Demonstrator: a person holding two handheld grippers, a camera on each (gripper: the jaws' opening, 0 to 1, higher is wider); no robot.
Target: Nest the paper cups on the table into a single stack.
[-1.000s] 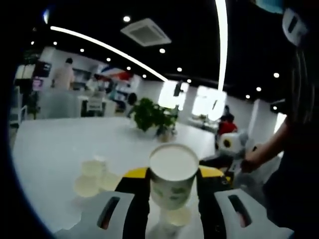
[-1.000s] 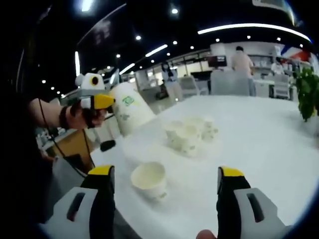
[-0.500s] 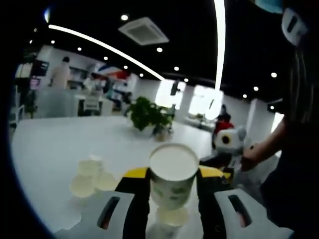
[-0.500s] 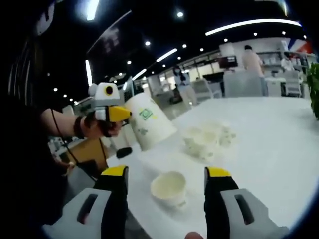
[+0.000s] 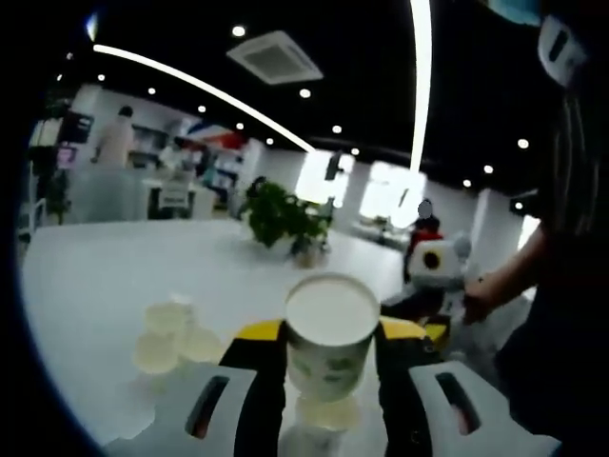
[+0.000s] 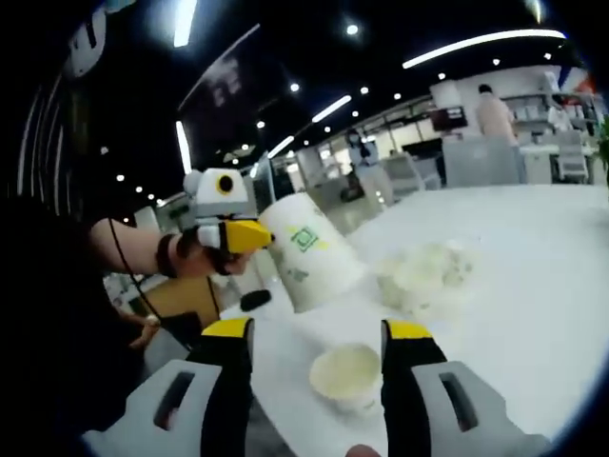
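Left gripper clamped on a paper cup, held up above a lone cup on the table. Right gripper spread, straddling that lone cup, not yet gripping. Probably light, thin-walled, easily crushed; best pinched gently mid-wall.

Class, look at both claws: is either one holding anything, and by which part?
The left claw grips a paper cup by its side wall. The right claw holds nothing; it stands open around a cup on the table.
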